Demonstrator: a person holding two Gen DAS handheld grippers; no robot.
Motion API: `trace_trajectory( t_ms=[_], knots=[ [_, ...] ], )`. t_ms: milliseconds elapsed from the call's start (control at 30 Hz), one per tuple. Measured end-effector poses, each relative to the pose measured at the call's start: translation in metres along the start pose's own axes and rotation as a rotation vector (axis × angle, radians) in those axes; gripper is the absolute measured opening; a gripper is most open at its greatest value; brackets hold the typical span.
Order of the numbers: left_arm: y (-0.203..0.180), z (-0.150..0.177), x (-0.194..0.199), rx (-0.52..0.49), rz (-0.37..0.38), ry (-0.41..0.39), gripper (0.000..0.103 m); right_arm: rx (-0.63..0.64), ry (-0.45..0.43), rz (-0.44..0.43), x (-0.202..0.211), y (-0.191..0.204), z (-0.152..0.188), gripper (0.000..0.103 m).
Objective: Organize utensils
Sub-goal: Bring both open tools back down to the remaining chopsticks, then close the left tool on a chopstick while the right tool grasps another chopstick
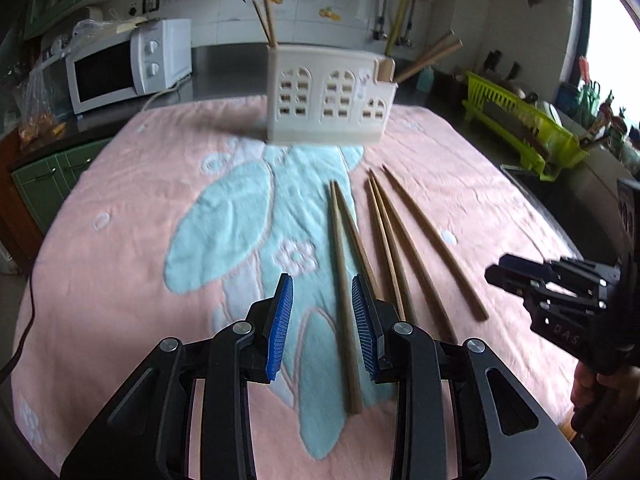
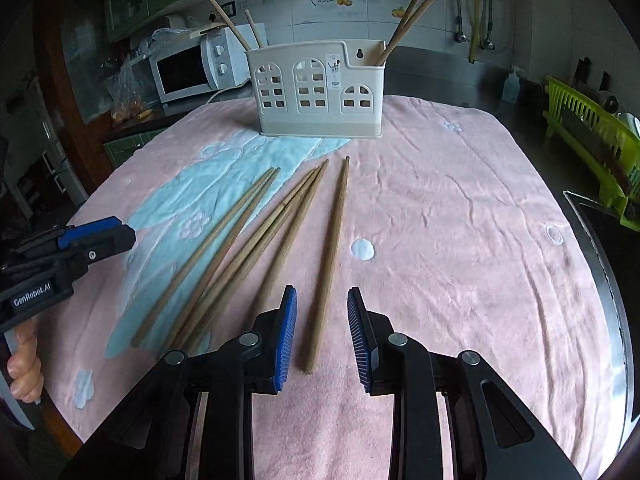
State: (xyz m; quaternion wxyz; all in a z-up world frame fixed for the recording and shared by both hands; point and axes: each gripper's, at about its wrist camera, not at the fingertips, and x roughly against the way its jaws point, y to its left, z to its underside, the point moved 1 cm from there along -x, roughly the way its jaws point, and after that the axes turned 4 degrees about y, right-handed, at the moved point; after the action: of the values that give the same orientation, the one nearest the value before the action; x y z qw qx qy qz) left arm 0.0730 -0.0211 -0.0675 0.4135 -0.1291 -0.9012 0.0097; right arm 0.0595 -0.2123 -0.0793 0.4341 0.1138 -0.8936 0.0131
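A cream utensil holder stands upright at the far side of a pink towel, with chopsticks leaning in both its end compartments. Several loose wooden chopsticks lie side by side on the towel. My left gripper is open just above the leftmost chopstick, which shows between its blue pads without touching them. My right gripper is open above the rightmost chopstick, its pads also apart from the wood. Each gripper shows at the edge of the other's view.
A white microwave sits on the counter at the back left. A green dish rack stands to the right, beside a sink edge. A dark cable hangs at the towel's left side.
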Motion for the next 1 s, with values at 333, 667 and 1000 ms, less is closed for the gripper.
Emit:
trace_trajectory(
  t_ms=[333, 667, 1000],
  knots=[
    [-0.012, 0.016, -0.031, -0.003, 0.023, 0.082, 0.030, -0.024, 0.031, -0.019, -0.015, -0.003, 0.002, 0.025],
    [-0.015, 0.017, -0.044, -0.009, 0.017, 0.102, 0.023, -0.040, 0.047, -0.023, -0.023, -0.007, 0.001, 0.024],
    [-0.015, 0.017, -0.048, -0.004, 0.016, 0.110, 0.023, -0.037, 0.070, -0.025, -0.034, -0.001, -0.001, 0.016]
  ],
)
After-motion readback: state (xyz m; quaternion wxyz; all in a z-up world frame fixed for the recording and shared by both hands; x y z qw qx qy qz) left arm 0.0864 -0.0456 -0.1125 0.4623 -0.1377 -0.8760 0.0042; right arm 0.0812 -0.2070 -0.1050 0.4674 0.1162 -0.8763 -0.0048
